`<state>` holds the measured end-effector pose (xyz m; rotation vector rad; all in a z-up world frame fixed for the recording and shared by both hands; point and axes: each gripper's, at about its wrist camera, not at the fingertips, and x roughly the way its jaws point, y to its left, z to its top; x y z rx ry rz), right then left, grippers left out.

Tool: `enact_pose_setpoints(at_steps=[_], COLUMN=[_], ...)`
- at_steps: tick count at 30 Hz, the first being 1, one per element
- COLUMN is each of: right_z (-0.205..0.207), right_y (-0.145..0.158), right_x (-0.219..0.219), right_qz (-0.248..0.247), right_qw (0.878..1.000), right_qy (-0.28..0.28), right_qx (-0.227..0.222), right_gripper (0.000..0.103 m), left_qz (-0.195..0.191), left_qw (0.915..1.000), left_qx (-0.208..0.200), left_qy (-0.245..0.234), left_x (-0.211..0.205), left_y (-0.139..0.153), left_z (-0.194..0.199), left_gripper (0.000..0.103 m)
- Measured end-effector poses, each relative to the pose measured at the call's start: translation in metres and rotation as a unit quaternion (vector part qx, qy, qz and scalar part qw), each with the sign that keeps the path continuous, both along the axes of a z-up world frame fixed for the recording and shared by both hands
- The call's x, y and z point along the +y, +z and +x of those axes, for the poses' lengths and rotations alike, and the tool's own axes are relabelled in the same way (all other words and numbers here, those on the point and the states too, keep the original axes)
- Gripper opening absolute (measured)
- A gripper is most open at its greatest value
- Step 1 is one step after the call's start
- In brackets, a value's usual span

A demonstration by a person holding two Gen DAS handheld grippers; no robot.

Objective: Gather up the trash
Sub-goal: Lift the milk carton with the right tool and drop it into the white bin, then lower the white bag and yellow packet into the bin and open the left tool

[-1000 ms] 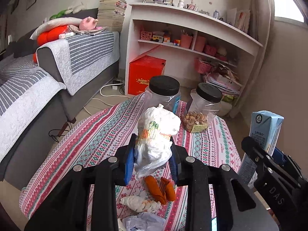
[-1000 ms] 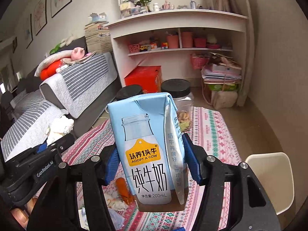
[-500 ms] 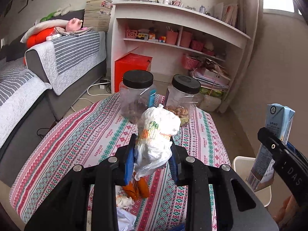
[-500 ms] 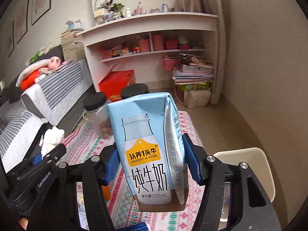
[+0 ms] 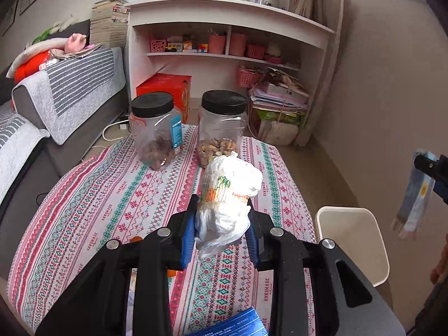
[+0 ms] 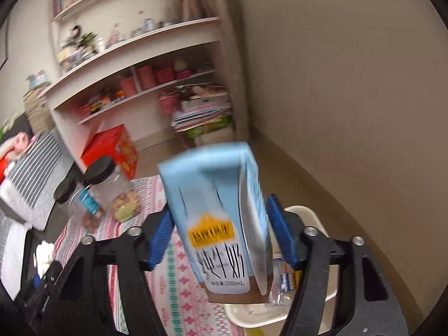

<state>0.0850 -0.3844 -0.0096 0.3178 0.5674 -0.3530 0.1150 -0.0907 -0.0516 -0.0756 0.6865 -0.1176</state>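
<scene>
From your left wrist camera, your left gripper (image 5: 221, 225) pinches a crumpled white plastic bag (image 5: 227, 196) between its blue pads (image 5: 187, 238); the bag bulges up out of the grip, with green and orange print on its side. It hangs above the table (image 5: 92, 204), which wears a striped red, green and white cloth. Two clear jars with black lids stand at the far end, the left jar (image 5: 155, 131) and the right jar (image 5: 221, 128) side by side and each holding nuts or snacks at the bottom. A white bin (image 5: 352, 243) sits on the floor just beside the table's right edge. At the far right, blurred, the milk carton (image 5: 417, 193) hangs tilted in your right gripper (image 5: 432, 173) over the floor, near the bin.

From your right wrist camera, the right gripper (image 6: 219, 240) has its blue pads (image 6: 281, 238) spread wider than the light blue milk carton (image 6: 221, 224). A gap shows on each side, and the carton sits tilted and motion-blurred between them, so I cannot tell whether either pad touches it. The carton is over the near rim of the white bin (image 6: 305, 215), which shows some clear wrapper (image 6: 280, 288) inside. The table (image 6: 179, 288) lies to the left, with the jars (image 6: 112, 187) behind. Your left gripper (image 6: 42, 294) shows at the lower left, its white bag (image 6: 44, 254) visible.
</scene>
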Motion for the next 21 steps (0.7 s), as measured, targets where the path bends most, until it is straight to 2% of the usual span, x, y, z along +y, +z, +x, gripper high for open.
enact_pose_setpoints(at_steps=[1,5,11,18,21], right_z=[-0.006,-0.028,-0.056,-0.08,-0.087], right_y=[0.002,0.007,0.009,0.018,0.021], right_x=[-0.01,-0.053,-0.091,-0.118,-0.126], right_qz=[0.004,0.018,0.041,0.039,0.031], right_qw=[1.0,0.998,0.993,0.989,0.987], right_qy=[-0.014,-0.062,-0.106,-0.137,-0.15], right_qx=[-0.005,-0.018,-0.033,-0.05,-0.054], right_gripper=[0.082,0.085,0.088,0.092,0.095], left_qz=[0.001,-0.004,-0.02,-0.029,-0.037], left_qw=[1.0,0.9994,0.9963,0.9868,0.9804], left_qx=[0.0,0.006,0.03,0.058,0.072], left_qy=[-0.006,-0.035,-0.079,-0.148,-0.18], left_x=[-0.006,-0.037,-0.096,-0.185,-0.218], left_y=[0.0,-0.003,-0.01,-0.014,-0.009], left_z=[0.0,0.0,0.004,0.007,0.015], left_gripper=[0.031,0.031,0.031,0.031,0.035])
